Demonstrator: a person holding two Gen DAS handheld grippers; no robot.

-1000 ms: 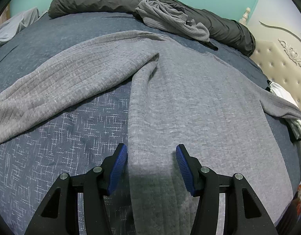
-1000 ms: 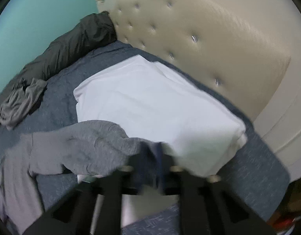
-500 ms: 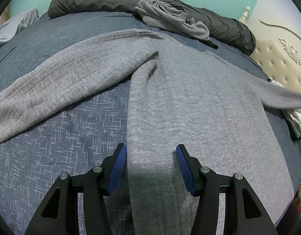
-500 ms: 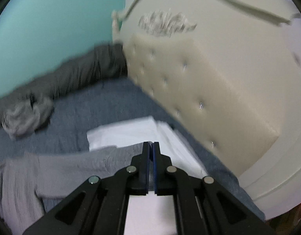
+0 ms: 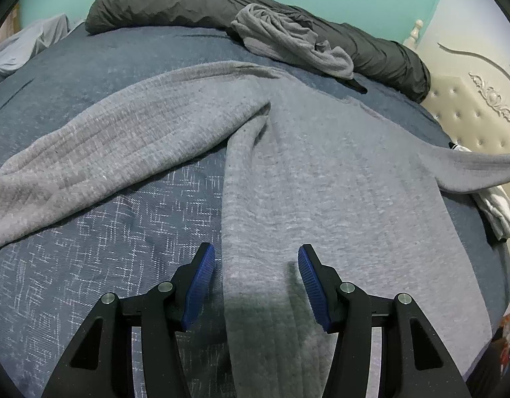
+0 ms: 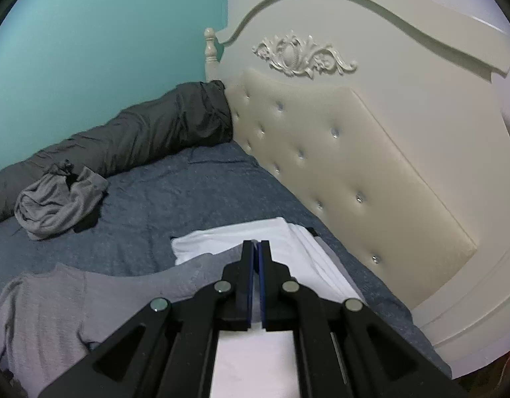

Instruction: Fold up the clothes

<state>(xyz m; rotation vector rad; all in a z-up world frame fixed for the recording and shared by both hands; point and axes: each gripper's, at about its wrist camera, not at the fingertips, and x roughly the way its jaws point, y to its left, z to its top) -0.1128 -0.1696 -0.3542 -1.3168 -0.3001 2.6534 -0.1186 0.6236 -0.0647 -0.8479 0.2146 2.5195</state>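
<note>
A long-sleeved grey sweater [image 5: 321, 182] lies spread on the blue bed cover [image 5: 89, 265]. Its left sleeve [image 5: 105, 152] stretches out to the left. My left gripper [image 5: 256, 282] hovers open over the sweater's lower left edge, one blue pad on each side of the edge, gripping nothing. The right sleeve [image 5: 480, 169] is lifted off the bed and runs out of the picture at the right. In the right wrist view that sleeve [image 6: 201, 272] leads up under my right gripper [image 6: 255, 248], which is shut on its end, above a stack of folded white clothes [image 6: 288, 238].
A crumpled grey garment [image 5: 294, 46] lies against a rolled dark duvet [image 5: 188, 6] along the teal wall. The cream tufted headboard [image 6: 337, 152] stands close on the right, just past the white stack [image 5: 496, 209]. Pale bedding [image 5: 26, 43] sits at the far left.
My right gripper has risen with the sleeve end, so the sleeve now hangs lifted off the white stack. The left gripper has stayed where it was, still open.
</note>
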